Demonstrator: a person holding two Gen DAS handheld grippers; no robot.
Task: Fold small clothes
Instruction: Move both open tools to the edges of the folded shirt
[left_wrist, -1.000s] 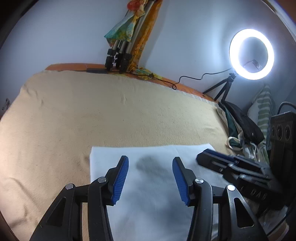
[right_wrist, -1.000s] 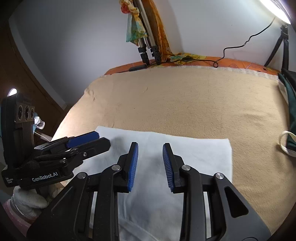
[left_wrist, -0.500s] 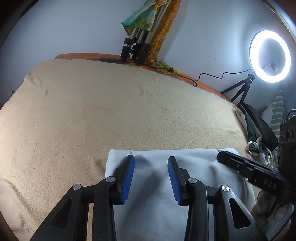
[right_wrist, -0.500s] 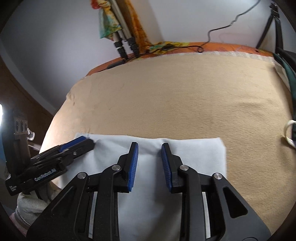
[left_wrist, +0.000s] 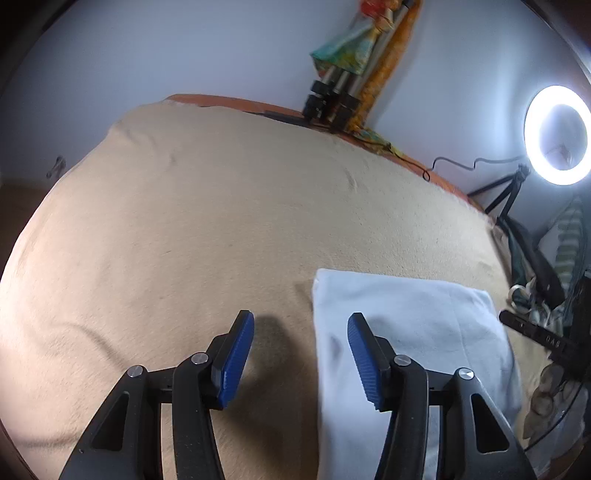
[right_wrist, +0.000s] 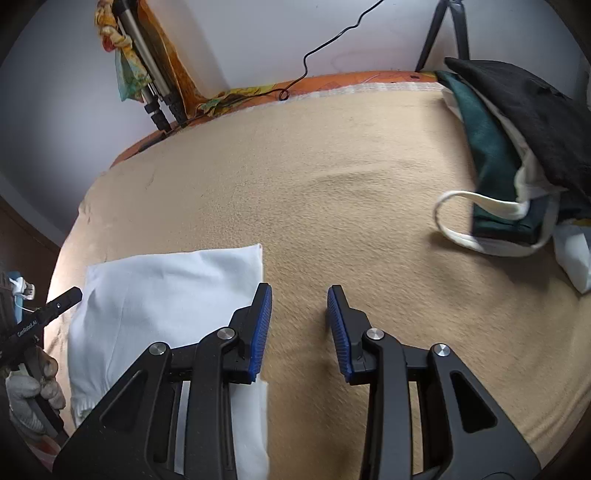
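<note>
A white folded garment (left_wrist: 413, 332) lies flat on the tan blanket (left_wrist: 221, 229); it also shows in the right wrist view (right_wrist: 166, 291). My left gripper (left_wrist: 301, 354) is open and empty, straddling the garment's left edge, its right finger over the cloth. My right gripper (right_wrist: 299, 325) is open and empty, straddling the garment's right edge, with its left finger over the cloth and its right finger over bare blanket (right_wrist: 351, 184).
A pile of dark green, black and white clothes (right_wrist: 517, 147) lies at the bed's right side. A ring light (left_wrist: 557, 134) on a tripod and folded tripod legs (left_wrist: 332, 99) stand by the far wall. A cable (right_wrist: 325, 37) runs along the bed's far edge.
Both grippers moved outward from over the garment's middle, left one leftward, right one rightward. Both jaws opened wider.
</note>
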